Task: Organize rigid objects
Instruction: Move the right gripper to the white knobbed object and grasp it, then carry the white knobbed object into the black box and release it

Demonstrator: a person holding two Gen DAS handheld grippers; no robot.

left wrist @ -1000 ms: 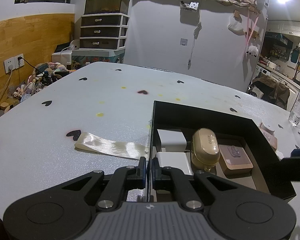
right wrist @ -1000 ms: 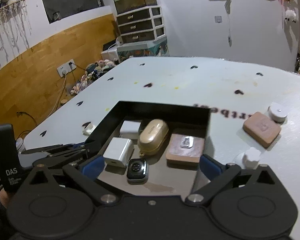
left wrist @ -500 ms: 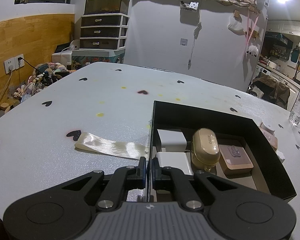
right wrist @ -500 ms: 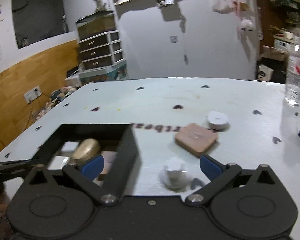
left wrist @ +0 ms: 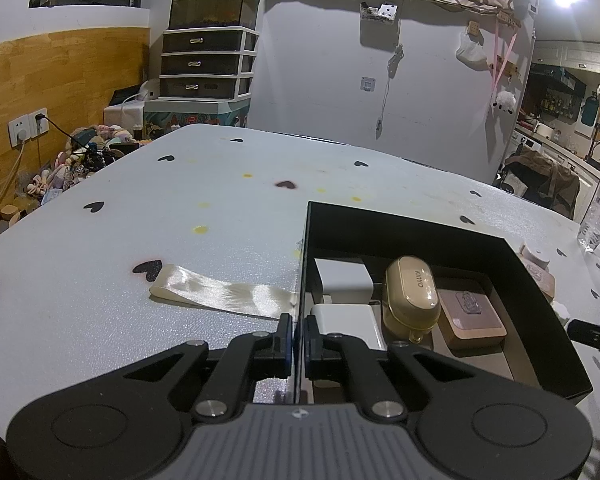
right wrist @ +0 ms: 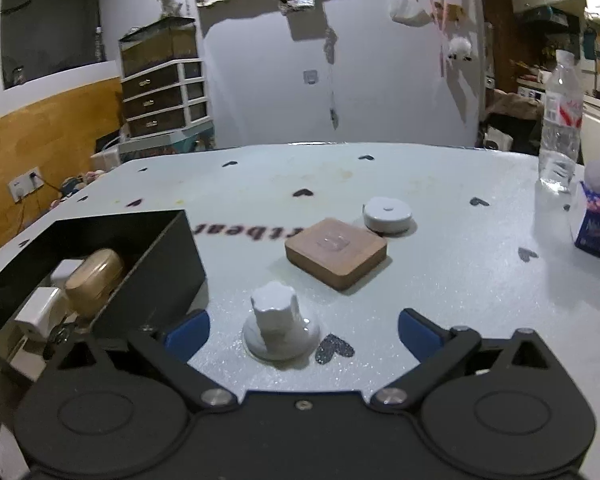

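Black box [left wrist: 540, 280] wall pinched in my left gripper [left wrist: 296, 336] — my right gripper [right wrist: 302, 330] gapes wide around the white knob [right wrist: 278, 320], untouched.

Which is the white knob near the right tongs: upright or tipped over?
Upright. The white knob stands on its wide round base on the table, stem pointing up, between the open right tongs, untouched.

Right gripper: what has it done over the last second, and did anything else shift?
The right gripper swung from over the black box to the table beside it; its open jaws now frame the white knob, not yet gripped. The left gripper stayed shut on the box's near wall. Box contents and the ribbon stayed put.
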